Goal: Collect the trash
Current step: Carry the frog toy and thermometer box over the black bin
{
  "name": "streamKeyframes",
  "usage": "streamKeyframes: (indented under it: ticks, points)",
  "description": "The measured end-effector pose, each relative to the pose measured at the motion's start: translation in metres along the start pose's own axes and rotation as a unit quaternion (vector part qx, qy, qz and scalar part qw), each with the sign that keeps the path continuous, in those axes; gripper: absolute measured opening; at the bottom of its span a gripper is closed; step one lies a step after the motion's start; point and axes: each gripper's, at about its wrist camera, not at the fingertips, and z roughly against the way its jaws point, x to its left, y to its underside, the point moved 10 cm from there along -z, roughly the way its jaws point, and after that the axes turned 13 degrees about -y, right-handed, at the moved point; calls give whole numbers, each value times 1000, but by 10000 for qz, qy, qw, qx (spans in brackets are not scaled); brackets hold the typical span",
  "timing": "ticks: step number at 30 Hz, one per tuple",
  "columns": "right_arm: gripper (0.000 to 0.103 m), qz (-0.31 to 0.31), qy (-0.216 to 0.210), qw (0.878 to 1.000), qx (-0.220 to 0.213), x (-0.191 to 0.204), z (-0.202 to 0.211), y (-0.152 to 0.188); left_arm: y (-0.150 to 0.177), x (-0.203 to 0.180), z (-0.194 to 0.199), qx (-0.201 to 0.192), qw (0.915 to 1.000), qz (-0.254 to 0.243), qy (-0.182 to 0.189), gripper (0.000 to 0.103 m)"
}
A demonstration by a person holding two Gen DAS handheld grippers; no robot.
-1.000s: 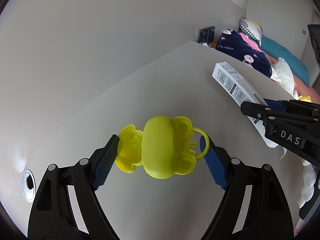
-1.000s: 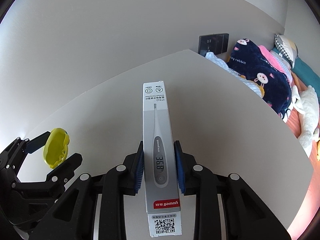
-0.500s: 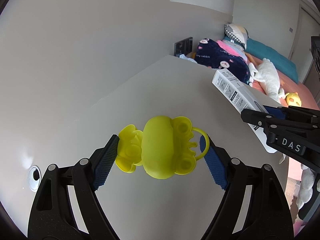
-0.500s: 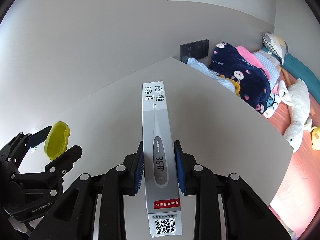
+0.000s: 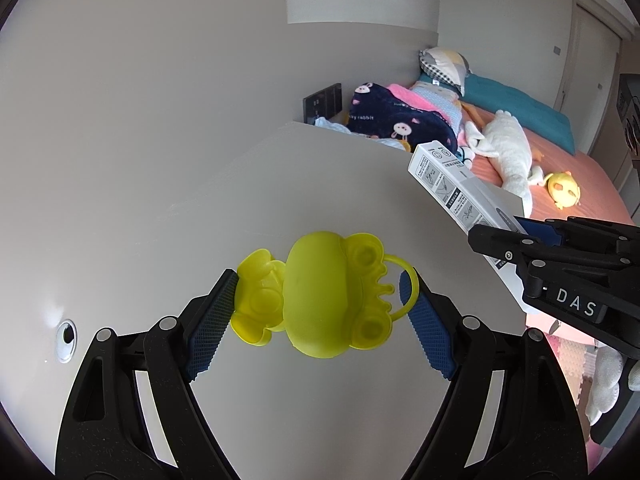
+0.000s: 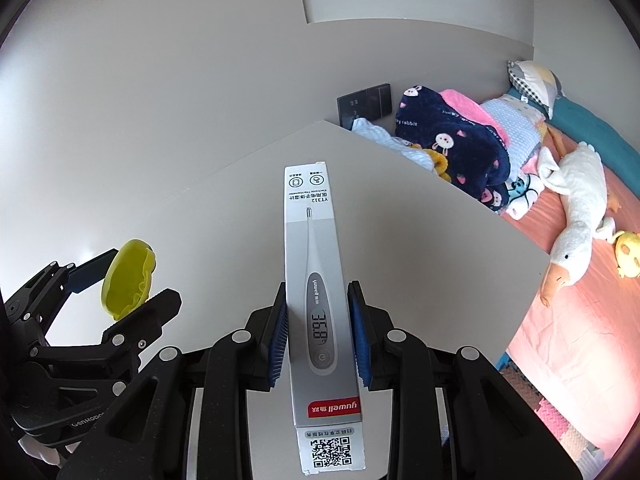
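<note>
My left gripper [image 5: 320, 304] clamps a yellow frog-shaped plastic toy [image 5: 320, 300] above the grey table [image 5: 340, 184] — light, stiff, slick, best pinched across its flanks. My right gripper [image 6: 318, 330] squeezes a thermometer box [image 6: 318, 280] mid-length — thin, crushable cardboard.

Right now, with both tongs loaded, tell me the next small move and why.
Probably keep both grips closed and carry the items onward until a trash container comes into view. The left tongs pinch the yellow frog-shaped plastic piece, the right tongs clamp the thermometer box, both above the white tabletop, and neither view shows a bin.
</note>
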Motion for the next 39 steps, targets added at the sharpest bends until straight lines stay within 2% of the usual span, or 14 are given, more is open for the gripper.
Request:
streamKeyframes:
  ticks: [21, 39]
  points:
    - [30, -374, 327, 9982, -347, -40, 96, 62, 15, -92, 62, -301, 9968, -556, 481, 79]
    - [30, -994, 753, 9906, -563, -93, 157, 128, 46, -164, 90, -330, 9889, -1098, 941, 80]
